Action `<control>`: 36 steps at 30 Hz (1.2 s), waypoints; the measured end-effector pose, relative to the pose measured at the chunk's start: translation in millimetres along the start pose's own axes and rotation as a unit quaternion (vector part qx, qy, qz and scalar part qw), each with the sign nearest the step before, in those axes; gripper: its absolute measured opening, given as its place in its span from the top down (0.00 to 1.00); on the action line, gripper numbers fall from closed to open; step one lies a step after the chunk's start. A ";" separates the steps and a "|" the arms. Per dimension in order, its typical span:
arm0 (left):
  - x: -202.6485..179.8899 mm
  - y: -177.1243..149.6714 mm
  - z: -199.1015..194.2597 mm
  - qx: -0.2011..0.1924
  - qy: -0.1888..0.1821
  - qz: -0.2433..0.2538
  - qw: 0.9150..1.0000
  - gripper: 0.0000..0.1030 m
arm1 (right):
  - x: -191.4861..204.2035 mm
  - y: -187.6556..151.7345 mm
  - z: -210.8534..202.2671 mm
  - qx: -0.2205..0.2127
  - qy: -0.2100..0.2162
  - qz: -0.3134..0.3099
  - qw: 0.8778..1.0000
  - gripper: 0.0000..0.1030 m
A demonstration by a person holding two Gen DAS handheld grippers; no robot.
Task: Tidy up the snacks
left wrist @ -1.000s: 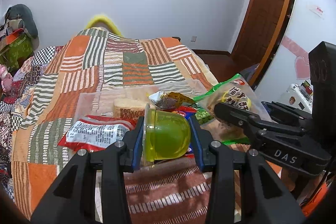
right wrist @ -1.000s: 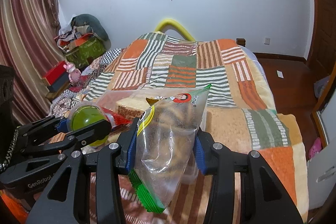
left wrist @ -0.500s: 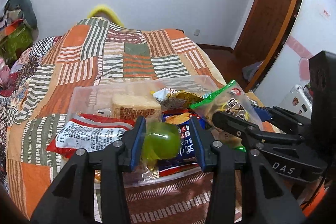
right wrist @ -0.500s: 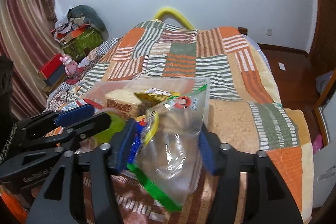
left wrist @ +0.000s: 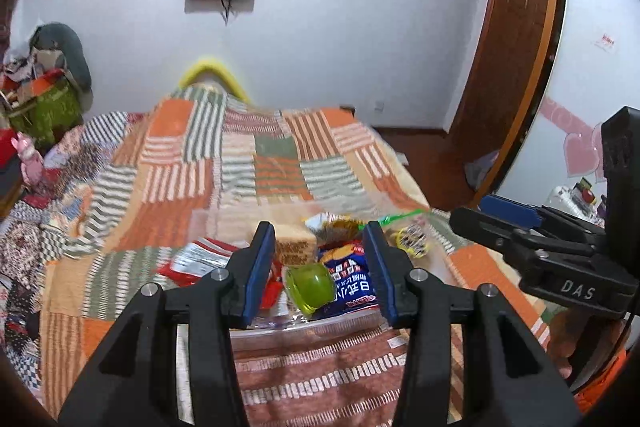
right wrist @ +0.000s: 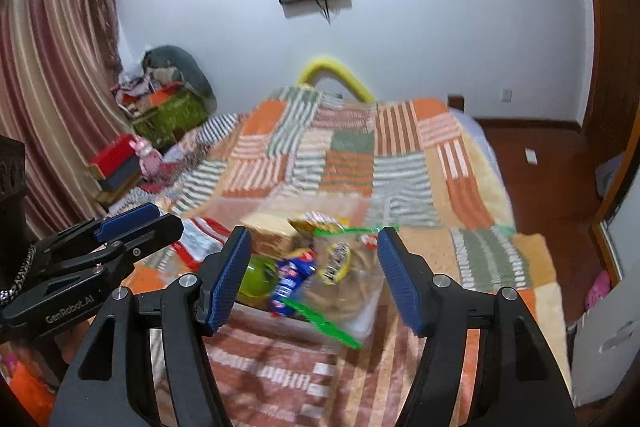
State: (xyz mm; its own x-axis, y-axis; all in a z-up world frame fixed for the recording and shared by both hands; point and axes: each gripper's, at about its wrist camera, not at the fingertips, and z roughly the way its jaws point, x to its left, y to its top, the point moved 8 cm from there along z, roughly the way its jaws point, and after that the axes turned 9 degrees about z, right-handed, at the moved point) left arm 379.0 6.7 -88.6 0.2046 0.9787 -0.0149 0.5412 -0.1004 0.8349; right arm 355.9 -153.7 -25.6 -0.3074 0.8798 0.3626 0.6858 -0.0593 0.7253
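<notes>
Patchwork bed quilt (left wrist: pixel 280 163) showing orange, rust-brown, sage-green and cream blocks, most of them striped in white

Round translucent jelly cup (left wrist: pixel 310 287) glowing lime green; same cup (right wrist: pixel 256 277) reading darker green at its shadowed side

Flat foil snack packet (left wrist: pixel 352 285) showing royal blue with white lettering and a red band along its lower edge

Crinkled wrapper packet (left wrist: pixel 192 261) showing red with a silver-white printed panel

Clear zip bag (right wrist: pixel 344 283) showing a bright green seal strip, yellow-and-black round label, tan contents

Block of layered cake (left wrist: pixel 296 247) showing pale cream top, brown speckled side

Both grippers showing matt black frames with blue ribbed finger pads (right wrist: pixel 230 275)

Long draped curtain (right wrist: pixel 52 115) showing maroon and gold vertical stripes
</notes>
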 end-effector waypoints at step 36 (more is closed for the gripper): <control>-16.6 3.6 -226.6 -0.198 0.110 0.042 0.973 0.00 | 84.8 -4.7 -151.0 -0.214 -0.012 -0.075 0.974 0.00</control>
State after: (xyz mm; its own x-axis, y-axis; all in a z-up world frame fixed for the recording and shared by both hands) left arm 192.8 30.6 39.4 0.0309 0.9890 0.1450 0.1654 -0.1481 0.9750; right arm 227.0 -150.0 90.1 -0.3648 0.9039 0.2235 0.2957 -0.1151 0.9483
